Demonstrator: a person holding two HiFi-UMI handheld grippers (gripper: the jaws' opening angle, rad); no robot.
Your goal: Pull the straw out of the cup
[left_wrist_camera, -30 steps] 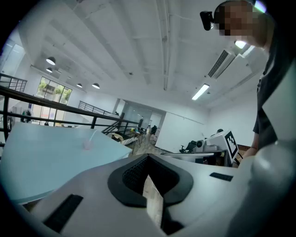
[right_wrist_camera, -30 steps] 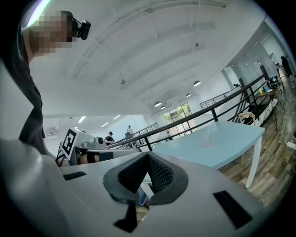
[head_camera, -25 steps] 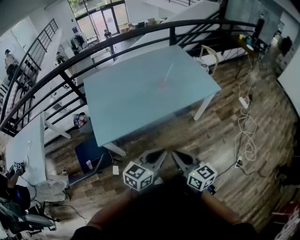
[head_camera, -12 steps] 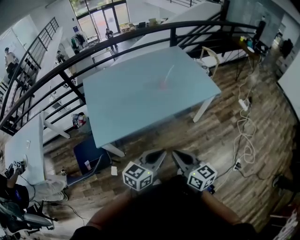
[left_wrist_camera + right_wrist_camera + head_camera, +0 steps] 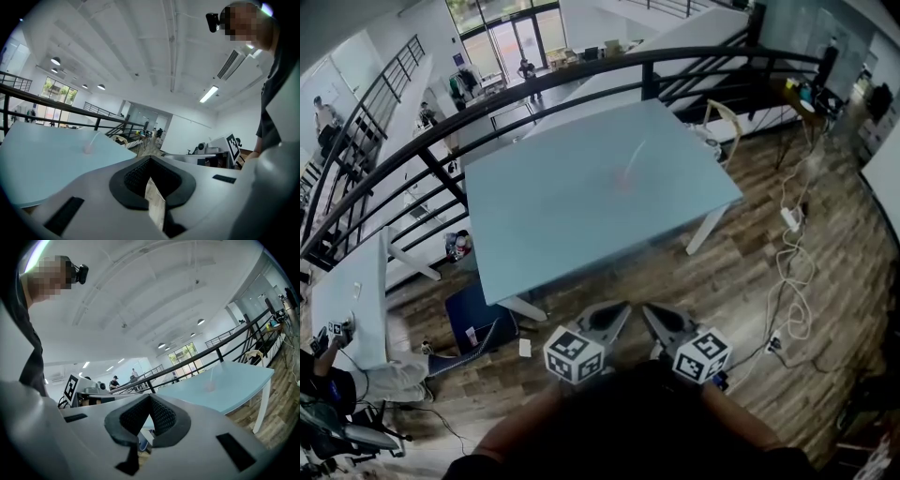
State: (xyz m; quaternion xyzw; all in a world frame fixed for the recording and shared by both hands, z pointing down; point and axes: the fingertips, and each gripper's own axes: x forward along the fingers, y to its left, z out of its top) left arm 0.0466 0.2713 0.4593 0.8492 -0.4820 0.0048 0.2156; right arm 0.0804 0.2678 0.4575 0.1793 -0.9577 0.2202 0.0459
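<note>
Since a second ago, almost no change: only a slight downward drift of the pale blue rectangular counter (image 5: 581, 225) in the head view. Left gripper (image 5: 619, 310) and right gripper (image 5: 651, 313) still low by the body, jaws of both clenched on nothing. Means the approach is barely begun. Small pinkish translucent cup (image 5: 624, 178) with white straw (image 5: 635, 155) standing mid-counter (well apart from every edge). Open wooden floor (image 5: 694, 281) before the near edge; black curved railing (image 5: 581, 67) behind, white cables (image 5: 792, 253) at right.
</note>
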